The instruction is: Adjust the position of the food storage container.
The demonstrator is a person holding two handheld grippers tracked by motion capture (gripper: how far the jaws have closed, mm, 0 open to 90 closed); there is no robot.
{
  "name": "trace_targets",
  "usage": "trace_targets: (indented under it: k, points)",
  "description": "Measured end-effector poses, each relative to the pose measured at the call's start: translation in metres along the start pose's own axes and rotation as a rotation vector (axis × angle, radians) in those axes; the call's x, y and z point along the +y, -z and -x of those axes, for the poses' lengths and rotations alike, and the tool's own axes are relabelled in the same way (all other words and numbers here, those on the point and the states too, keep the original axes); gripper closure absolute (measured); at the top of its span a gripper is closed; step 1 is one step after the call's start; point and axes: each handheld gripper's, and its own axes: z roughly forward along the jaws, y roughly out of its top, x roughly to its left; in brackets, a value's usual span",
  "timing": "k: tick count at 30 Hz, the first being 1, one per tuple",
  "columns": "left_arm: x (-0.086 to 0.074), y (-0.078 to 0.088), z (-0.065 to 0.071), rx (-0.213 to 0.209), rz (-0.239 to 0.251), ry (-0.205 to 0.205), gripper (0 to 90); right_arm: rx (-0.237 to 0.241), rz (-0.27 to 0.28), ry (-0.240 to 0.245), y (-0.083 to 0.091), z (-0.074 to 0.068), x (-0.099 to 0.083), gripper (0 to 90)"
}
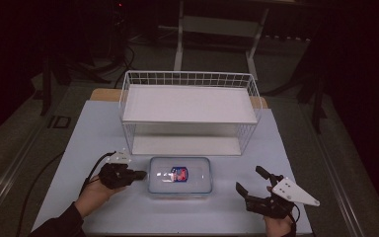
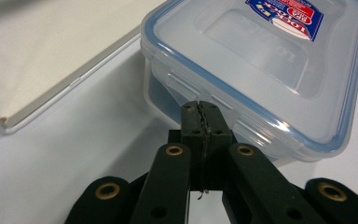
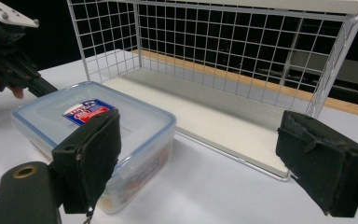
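**Dim room, pale blue table: a lidded food box before a wire rack**

The pale blue table point(image 1: 94, 133) stands in a dark room and carries a white wire rack point(image 1: 187, 111) with two shelves. Just in front of the rack's lower shelf lies the plastic food box point(image 1: 180, 175), resting flat with its lid up. The box is rectangular, of clear plastic with rounded corners, a blue seal line round the lid's rim and a red-and-blue label on the lid. Its long axis runs parallel to the rack's front edge. The left gripper point(image 1: 139, 174), jaws pressed together on nothing, points at the box's left short end, its tips against or just short of the lid flap there. The right gripper point(image 1: 254, 180), jaws spread wide and empty, stands apart from the box's right end.
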Motion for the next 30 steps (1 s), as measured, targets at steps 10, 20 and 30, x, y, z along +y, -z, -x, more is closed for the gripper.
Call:
trace_targets:
  k: [10, 20, 30]
  points:
    - [0.009, -0.010, 0.005, -0.024, -0.001, -0.018, 89.2, 0.006, -0.001, -0.003, 0.001, 0.002, 0.000, 13.8]
    - [0.018, -0.017, 0.013, -0.044, 0.010, -0.030, 89.2, 0.014, -0.012, 0.008, 0.000, 0.000, -0.001, 13.8]
    - [0.026, -0.028, 0.025, -0.070, -0.009, -0.055, 89.2, 0.018, -0.014, 0.011, -0.001, -0.001, -0.001, 13.8]
